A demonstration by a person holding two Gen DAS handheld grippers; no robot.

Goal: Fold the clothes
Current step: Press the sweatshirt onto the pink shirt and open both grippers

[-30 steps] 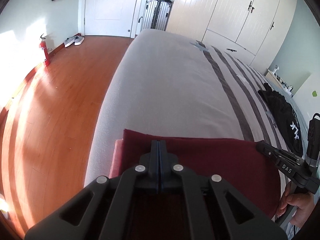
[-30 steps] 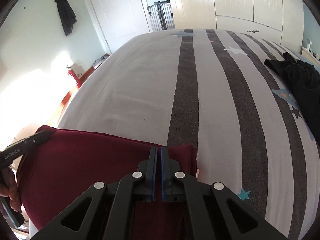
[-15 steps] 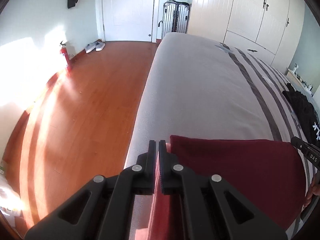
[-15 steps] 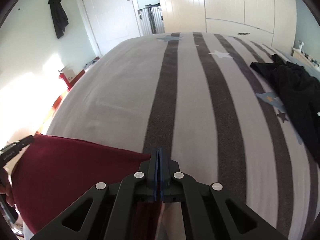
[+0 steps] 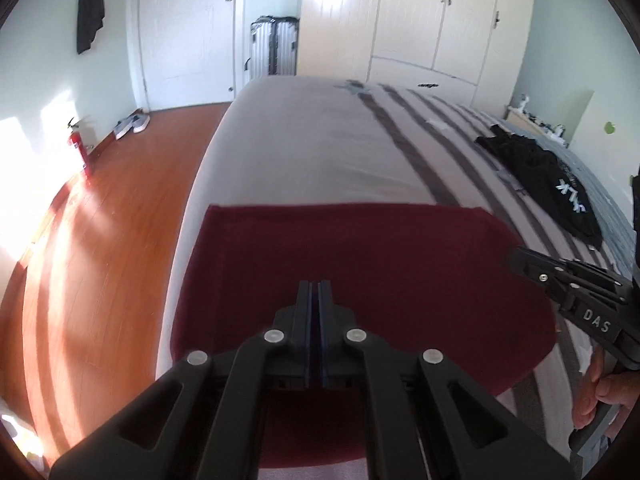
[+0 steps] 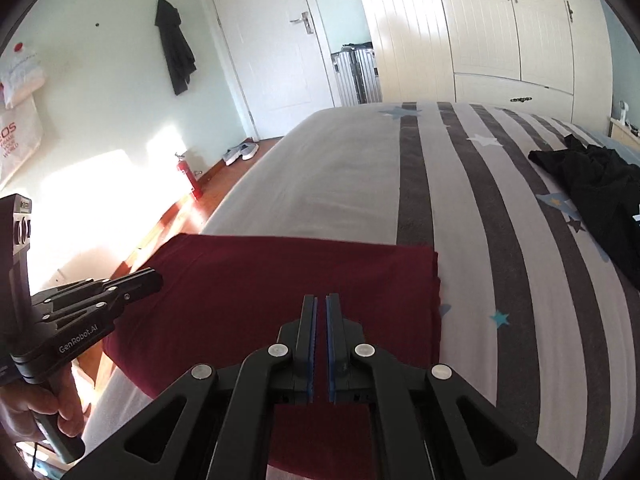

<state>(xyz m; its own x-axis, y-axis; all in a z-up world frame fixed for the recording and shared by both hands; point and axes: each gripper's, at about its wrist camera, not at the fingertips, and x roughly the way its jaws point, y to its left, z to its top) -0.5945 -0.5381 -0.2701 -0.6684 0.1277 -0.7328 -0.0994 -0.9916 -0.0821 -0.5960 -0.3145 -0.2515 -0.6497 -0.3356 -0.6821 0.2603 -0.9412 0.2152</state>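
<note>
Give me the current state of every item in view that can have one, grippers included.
left gripper: shut, nothing between the jaws.
right gripper: shut, nothing between the jaws.
maroon garment: folded into a flat rectangle on the bed's near end.
black garment: crumpled, unfolded, further along the bed.
room door: closed.
wardrobe doors: closed.
suitcase: upright by the door.
dark coat: hanging on the wall.

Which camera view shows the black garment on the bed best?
The left wrist view: black garment lies whole on the bed, white print visible. The right wrist view cuts it off at the picture's edge.
</note>
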